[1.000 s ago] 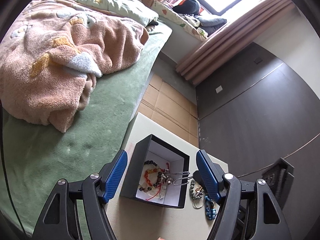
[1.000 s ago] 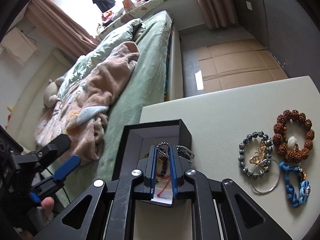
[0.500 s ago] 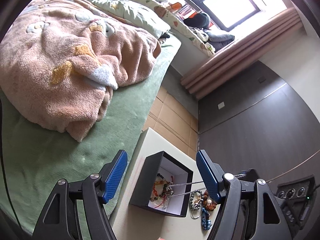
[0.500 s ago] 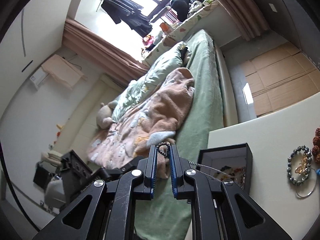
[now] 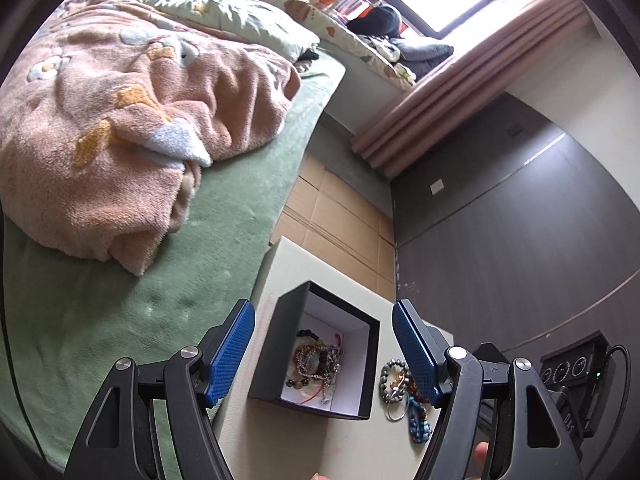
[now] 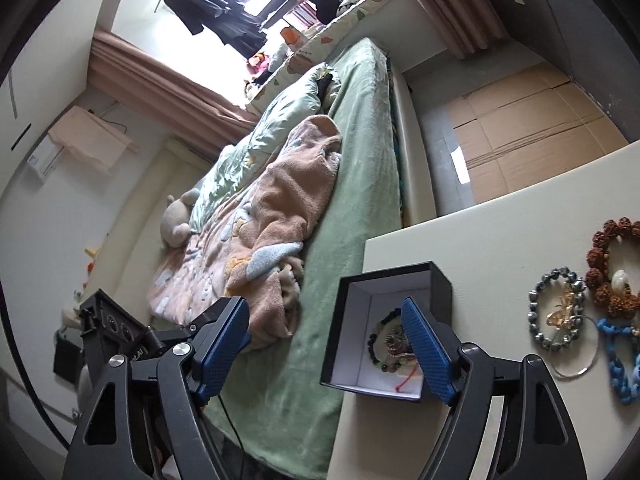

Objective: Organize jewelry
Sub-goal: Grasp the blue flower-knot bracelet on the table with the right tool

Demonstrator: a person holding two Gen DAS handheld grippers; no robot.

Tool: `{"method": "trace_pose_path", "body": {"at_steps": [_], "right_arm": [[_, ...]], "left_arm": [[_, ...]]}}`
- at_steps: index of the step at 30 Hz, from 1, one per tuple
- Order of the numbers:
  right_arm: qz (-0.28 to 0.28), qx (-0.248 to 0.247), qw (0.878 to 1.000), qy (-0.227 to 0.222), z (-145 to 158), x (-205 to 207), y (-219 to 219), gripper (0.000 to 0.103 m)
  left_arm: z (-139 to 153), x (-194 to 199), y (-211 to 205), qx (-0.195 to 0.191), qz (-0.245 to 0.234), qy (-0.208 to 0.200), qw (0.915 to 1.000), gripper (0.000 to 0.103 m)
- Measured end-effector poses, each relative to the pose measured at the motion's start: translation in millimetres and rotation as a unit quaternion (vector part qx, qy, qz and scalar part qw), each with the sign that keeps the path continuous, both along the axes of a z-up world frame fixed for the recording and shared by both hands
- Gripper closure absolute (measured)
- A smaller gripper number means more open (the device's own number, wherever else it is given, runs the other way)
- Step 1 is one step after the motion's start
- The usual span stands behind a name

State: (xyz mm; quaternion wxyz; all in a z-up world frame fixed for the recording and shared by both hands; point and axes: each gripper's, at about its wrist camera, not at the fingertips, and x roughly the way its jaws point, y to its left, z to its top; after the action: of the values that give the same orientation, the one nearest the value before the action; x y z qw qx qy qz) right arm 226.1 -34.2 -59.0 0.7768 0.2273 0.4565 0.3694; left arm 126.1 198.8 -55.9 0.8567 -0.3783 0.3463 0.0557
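Right tool jaws just opened wide, nothing between; left tool wide open, empty. Remaining bracelets on counter right of black box. Blue braided bracelet: light, limp; pinch one strand. Thin silver bangle stiff, slippery.

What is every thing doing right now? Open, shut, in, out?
Box: open, no lid on, jewelry inside.
Left gripper: open, empty.
Right gripper: jaws just opened, empty.
Grey bead bracelet: out on the table.
Blue chain: out on the table.
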Motion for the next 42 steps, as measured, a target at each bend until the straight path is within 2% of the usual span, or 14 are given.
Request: {"method": "trace_pose_path", "body": {"at_steps": [6, 13, 15, 16, 23, 30, 34, 35, 38, 40, 42], "right_arm": [[-0.059, -0.073, 0.996, -0.002, -1.0, -0.9, -54.8, 0.024], [-0.093, -0.123, 0.988, 0.010, -10.4, -4.8, -105.7, 0.024], [-0.104, -0.133, 0.986, 0.016, -13.4, -5.1, -119.0, 0.024], [-0.110, -0.138, 0.984, 0.021, -15.0, -4.9, -125.9, 0.024], [-0.127, -0.181, 0.974, 0.047, -34.7, 0.0, -161.4, 0.024], [-0.106, -0.232, 0.964, 0.078, -69.8, 7.4, -174.9, 0.025], [-0.076, -0.263, 0.958, 0.080, -85.7, 8.8, -164.7, 0.028], [-0.070, -0.270, 0.957, 0.079, -88.7, 9.0, -161.5, 0.029], [-0.051, -0.303, 0.949, 0.076, -99.2, 9.8, -149.0, 0.041], [-0.042, -0.324, 0.943, 0.065, -98.1, 8.7, -142.2, 0.067], [-0.037, -0.329, 0.942, 0.061, -94.5, 8.1, -140.1, 0.072]], "left_arm": [[1.2, 10.2, -37.8, 0.032, -0.050, 0.005, 0.9982, 0.031], [3.2, 18.8, -92.4, 0.089, -0.113, -0.003, 0.9896, 0.031], [3.2, 19.8, -107.2, 0.101, -0.127, -0.008, 0.9868, 0.018], [3.0, 20.3, -114.8, 0.105, -0.134, -0.012, 0.9853, 0.000], [-4.2, 26.1, -148.9, 0.117, -0.168, -0.006, 0.9787, 0.000], [-8.9, 30.6, -171.0, 0.137, -0.188, -0.003, 0.9725, 0.000], [-12.5, 34.6, -178.6, 0.142, -0.198, 0.004, 0.9697, 0.000], [-13.4, 35.8, -179.8, 0.146, -0.198, 0.007, 0.9692, 0.000], [-16.4, 39.0, -180.8, 0.149, -0.194, 0.016, 0.9696, 0.000], [-18.2, 40.6, -180.6, 0.146, -0.193, 0.019, 0.9700, 0.000], [-20.6, 42.5, -181.5, 0.148, -0.194, 0.022, 0.9694, 0.000]]}}
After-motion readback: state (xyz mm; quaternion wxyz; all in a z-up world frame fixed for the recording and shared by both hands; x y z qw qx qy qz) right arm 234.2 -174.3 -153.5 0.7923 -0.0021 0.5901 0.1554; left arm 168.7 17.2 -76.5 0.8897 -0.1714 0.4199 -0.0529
